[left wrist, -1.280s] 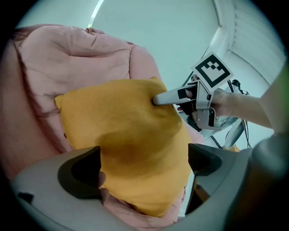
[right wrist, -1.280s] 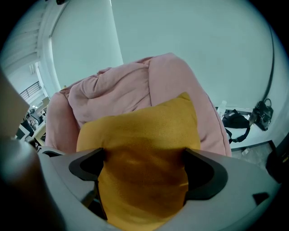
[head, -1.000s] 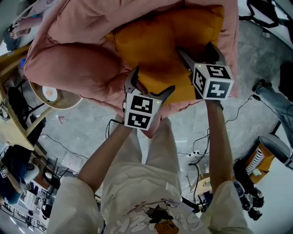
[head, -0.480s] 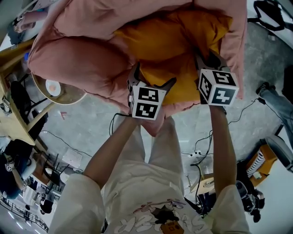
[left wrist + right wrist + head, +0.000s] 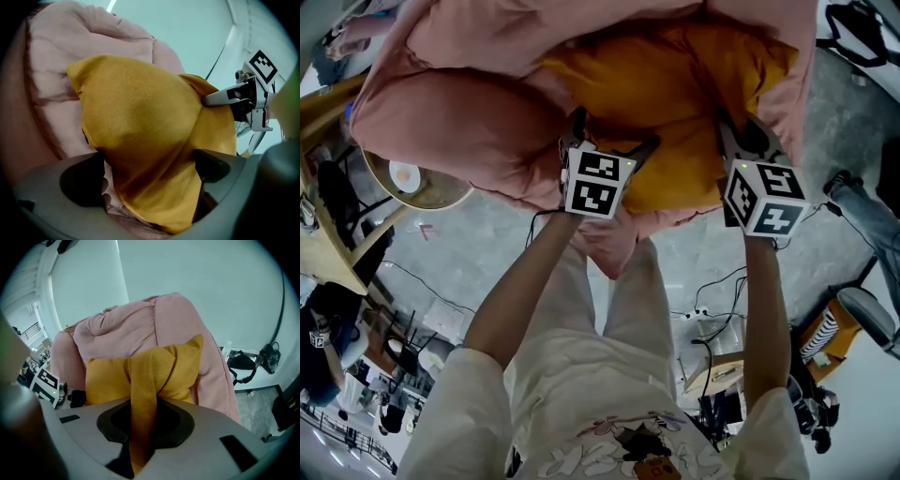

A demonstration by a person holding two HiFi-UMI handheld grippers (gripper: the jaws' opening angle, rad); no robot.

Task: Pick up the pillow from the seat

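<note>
- Pillow (image 5: pixel 675 94) rests in the pink seat (image 5: pixel 459 122). Judged light, soft, compressible and not fragile, so take hold of bunched edge fabric.
- Left gripper (image 5: pixel 614 131), at the pillow's 7 o'clock: jaws wide, clamped on a thick corner.
- Right gripper (image 5: pixel 741 136), at 5 o'clock: jaws closing on a thin fold.
- Both grippers point toward 12 o'clock.

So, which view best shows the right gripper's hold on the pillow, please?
Right gripper view: a pillow fold sits between the closing jaws. Head view shows only the right gripper from behind; left gripper view, side-on.
</note>
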